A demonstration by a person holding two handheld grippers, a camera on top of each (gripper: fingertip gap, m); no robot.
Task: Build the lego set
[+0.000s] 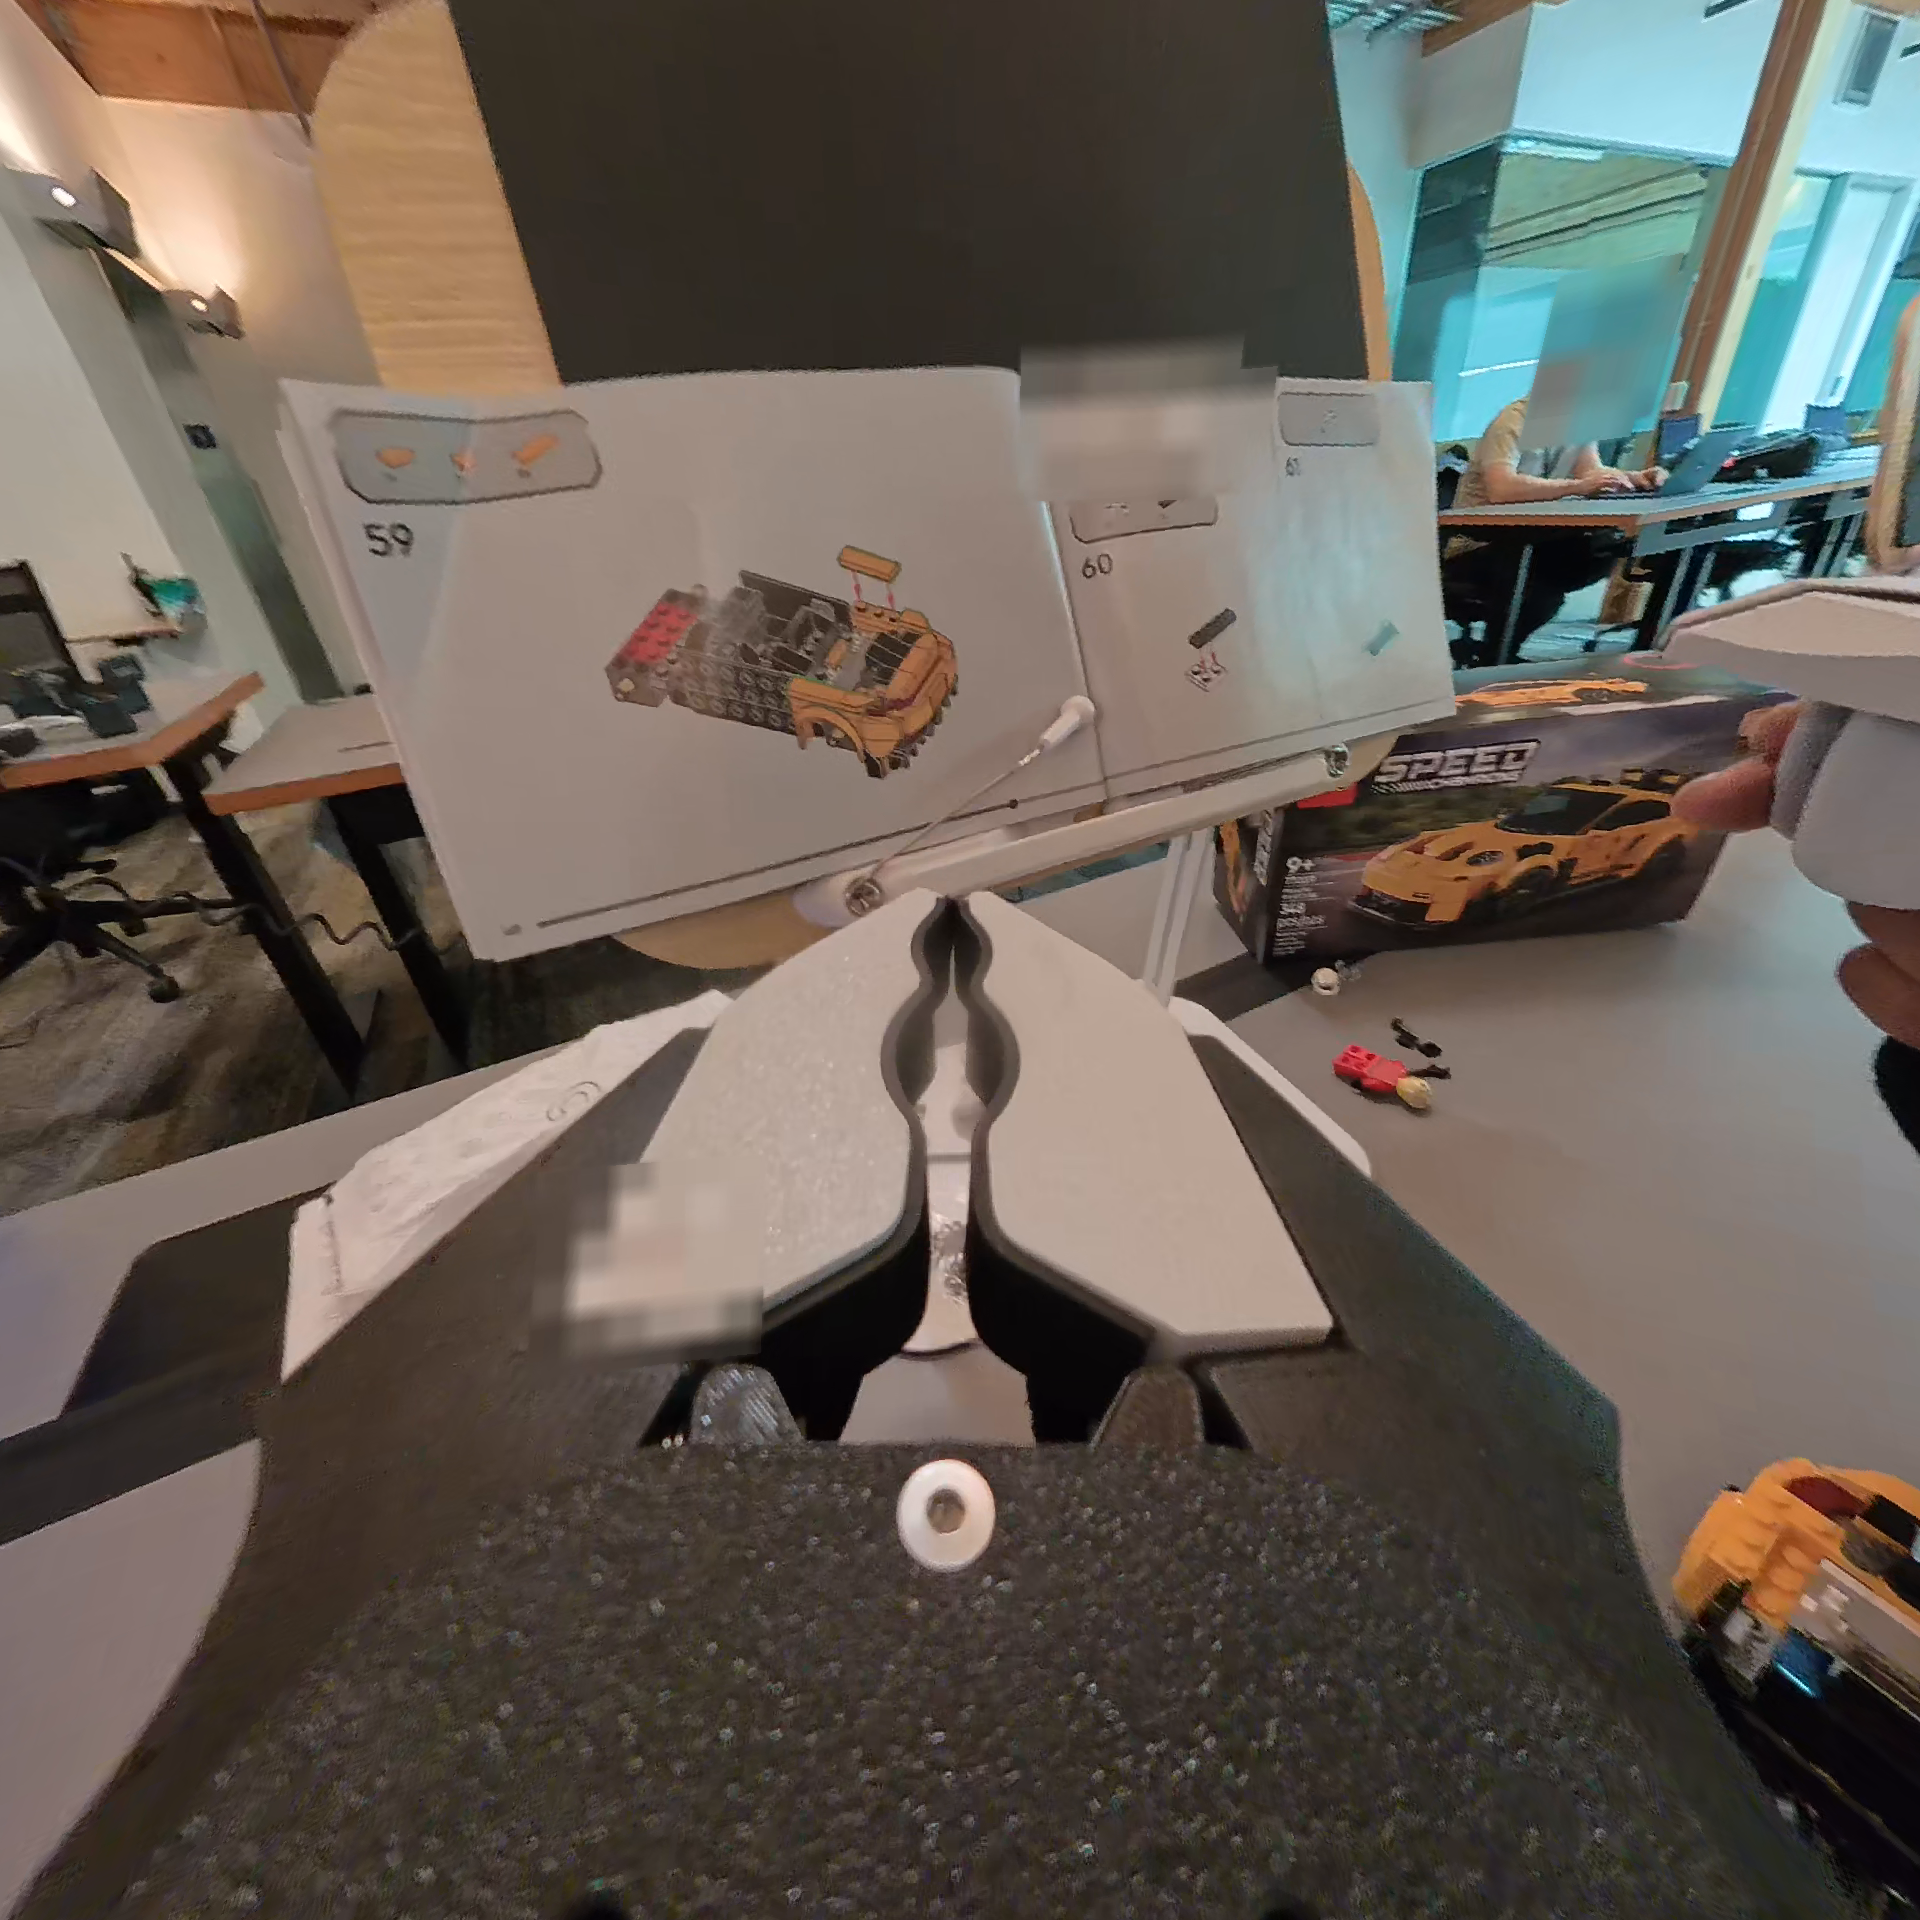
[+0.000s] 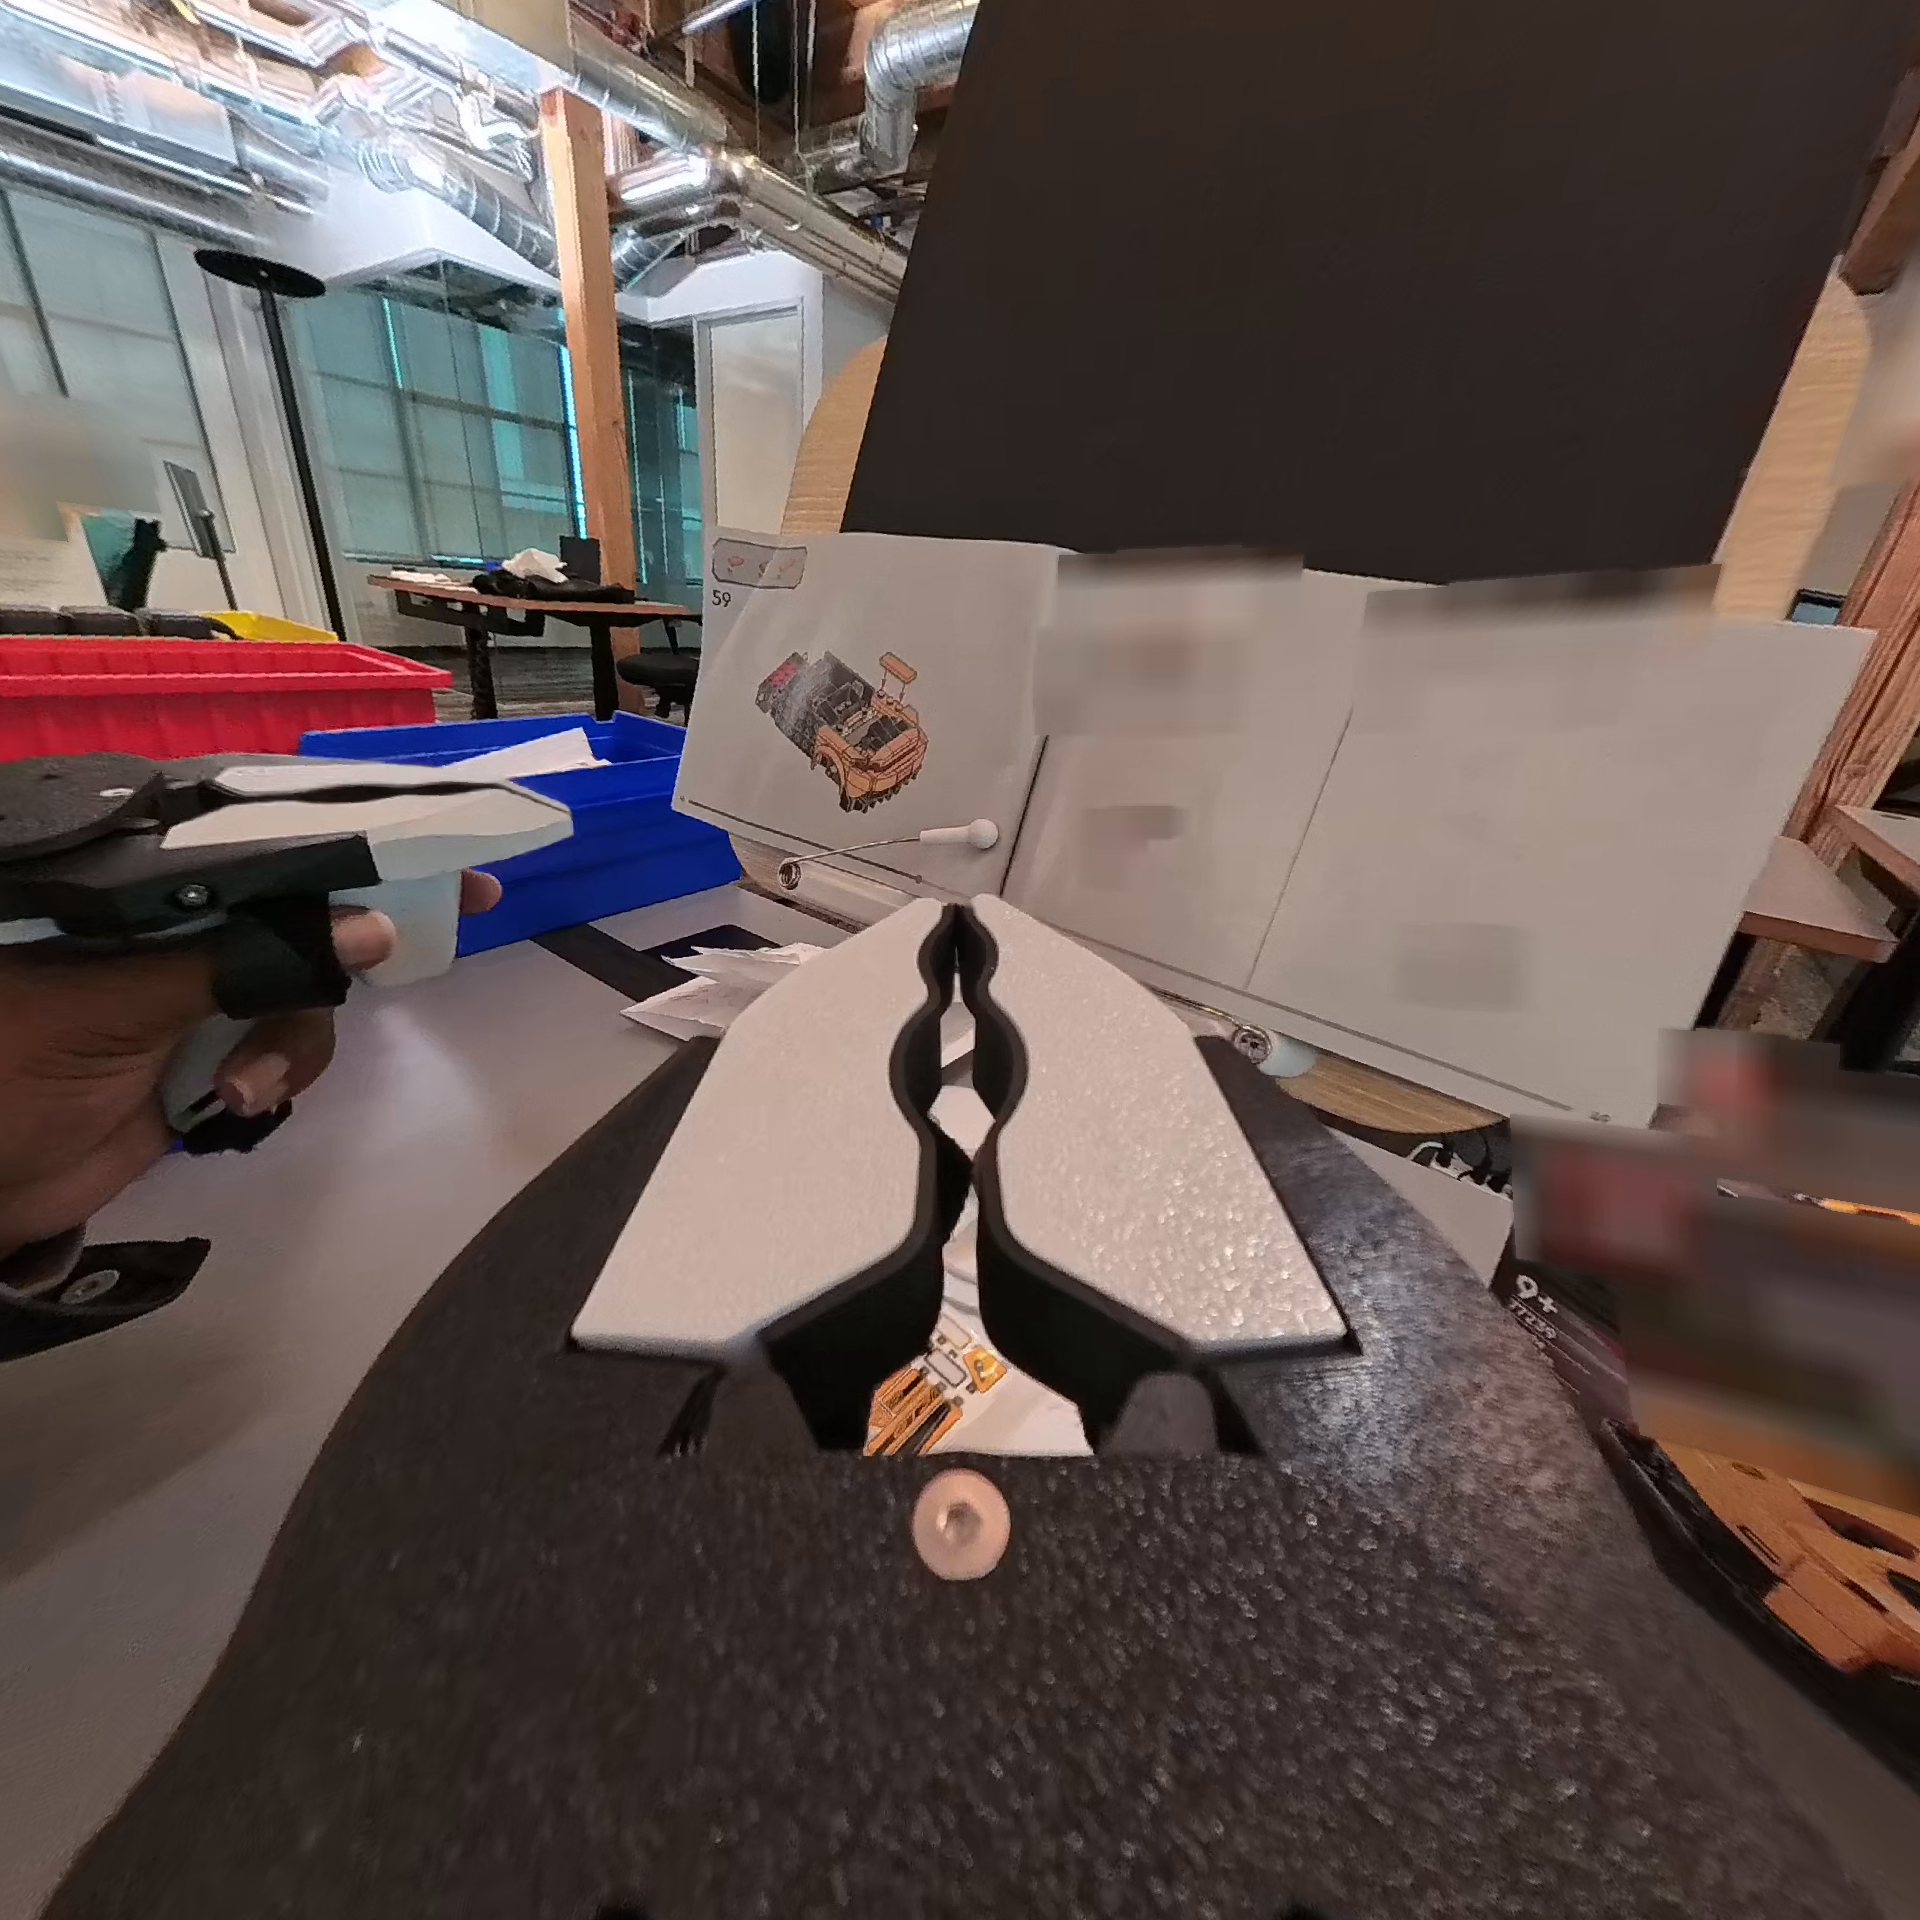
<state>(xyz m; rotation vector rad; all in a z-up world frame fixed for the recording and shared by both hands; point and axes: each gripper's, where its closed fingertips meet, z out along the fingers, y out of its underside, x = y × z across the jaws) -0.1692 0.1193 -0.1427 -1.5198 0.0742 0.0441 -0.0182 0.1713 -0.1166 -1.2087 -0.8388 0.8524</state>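
Observation:
My left gripper point(image 1: 951, 914) is shut with nothing between its tips and is raised in front of the open instruction booklet point(image 1: 727, 644) on its white stand. My right gripper point(image 2: 954, 914) is also shut and empty, and faces the same booklet point(image 2: 862, 707). The partly built yellow lego car point(image 1: 1808, 1590) sits on the grey table at the lower right of the left wrist view. It also shows at the lower right edge of the right wrist view point(image 2: 1808, 1558). The left gripper point(image 2: 561, 821) shows at the left, held by a hand.
The lego box point(image 1: 1475, 831) stands behind a red minifigure piece point(image 1: 1382, 1070) and small black parts. A blue bin point(image 2: 582, 810) and a red bin point(image 2: 208, 686) stand at the left. White paper bags point(image 2: 727, 987) lie under the booklet stand. A black board rises behind. My hands' fingertips stand some 15 cm from each other. The partly built yellow lego car point(image 1: 1808, 1590) is about 20 cm from my right fingertips.

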